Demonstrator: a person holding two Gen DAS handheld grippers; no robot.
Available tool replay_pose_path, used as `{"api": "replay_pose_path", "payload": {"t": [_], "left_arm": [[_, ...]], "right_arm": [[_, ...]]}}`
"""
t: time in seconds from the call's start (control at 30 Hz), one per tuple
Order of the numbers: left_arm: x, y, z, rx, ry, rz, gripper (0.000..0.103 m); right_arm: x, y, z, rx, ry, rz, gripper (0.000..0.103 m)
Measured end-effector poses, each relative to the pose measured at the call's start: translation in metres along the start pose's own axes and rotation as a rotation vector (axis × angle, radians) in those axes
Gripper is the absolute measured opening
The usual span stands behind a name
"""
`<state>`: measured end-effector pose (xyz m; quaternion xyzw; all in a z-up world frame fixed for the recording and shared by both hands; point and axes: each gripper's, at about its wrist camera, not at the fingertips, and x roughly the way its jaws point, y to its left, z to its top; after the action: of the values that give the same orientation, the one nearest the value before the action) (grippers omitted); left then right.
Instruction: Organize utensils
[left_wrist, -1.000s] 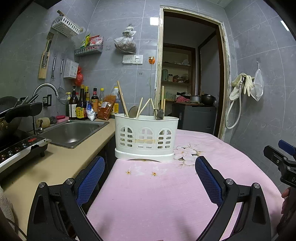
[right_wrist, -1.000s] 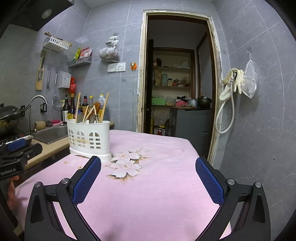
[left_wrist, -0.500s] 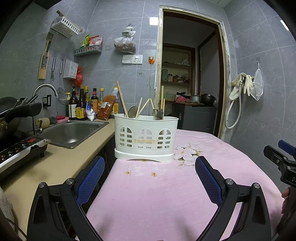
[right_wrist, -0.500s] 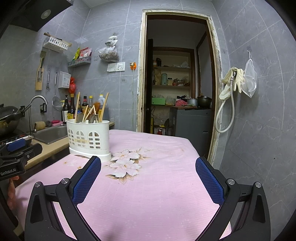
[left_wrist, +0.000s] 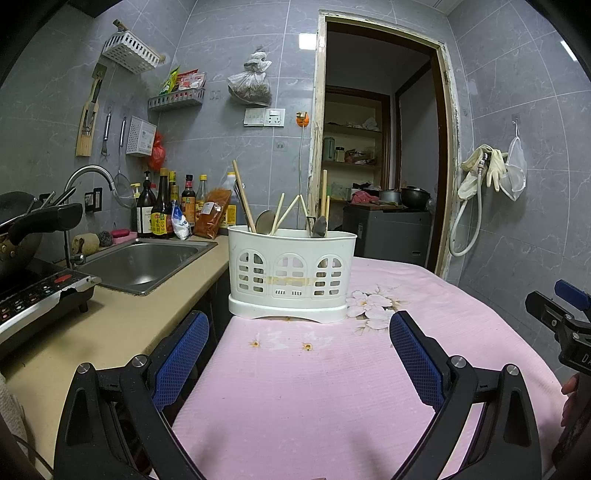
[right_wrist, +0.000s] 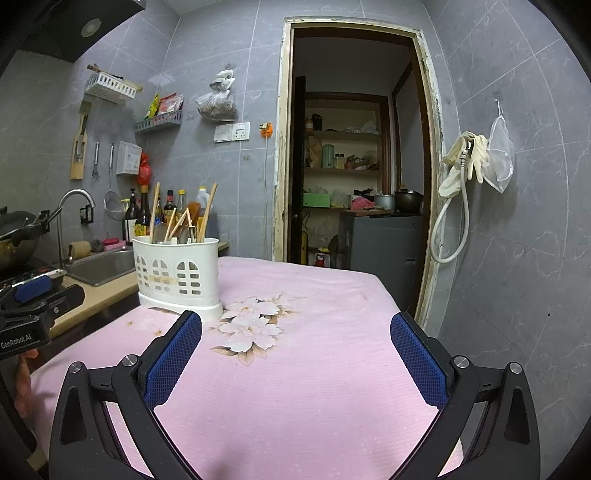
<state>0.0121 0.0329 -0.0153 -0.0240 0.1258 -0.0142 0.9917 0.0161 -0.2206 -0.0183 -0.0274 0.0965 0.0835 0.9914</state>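
Left gripper (left_wrist: 299, 354) low in frame, jaws wide, empty. Right gripper (right_wrist: 295, 350) likewise. Caddy (left_wrist: 291, 275) mid-frame on pink table (left_wrist: 332, 387), holding chopsticks (left_wrist: 244, 201) and spoons (left_wrist: 264, 222).

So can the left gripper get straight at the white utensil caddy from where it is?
Probably yes. The left gripper is open and faces the white utensil caddy head-on, with only bare pink tablecloth between them.

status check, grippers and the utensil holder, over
Left gripper open, empty. Right gripper open, empty. Utensil holder upright on pink tablecloth, chopsticks and spoons inside. Nothing in the way.
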Motion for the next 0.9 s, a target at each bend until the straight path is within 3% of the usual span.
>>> {"api": "replay_pose_path", "payload": {"t": [0.9], "left_arm": [[0.0006,0.0002,-0.0003,-0.002,0.002,-0.001,0.096]], "right_arm": [[0.0012,0.0016,-0.0013,0.004,0.004,0.001,0.103]]}}
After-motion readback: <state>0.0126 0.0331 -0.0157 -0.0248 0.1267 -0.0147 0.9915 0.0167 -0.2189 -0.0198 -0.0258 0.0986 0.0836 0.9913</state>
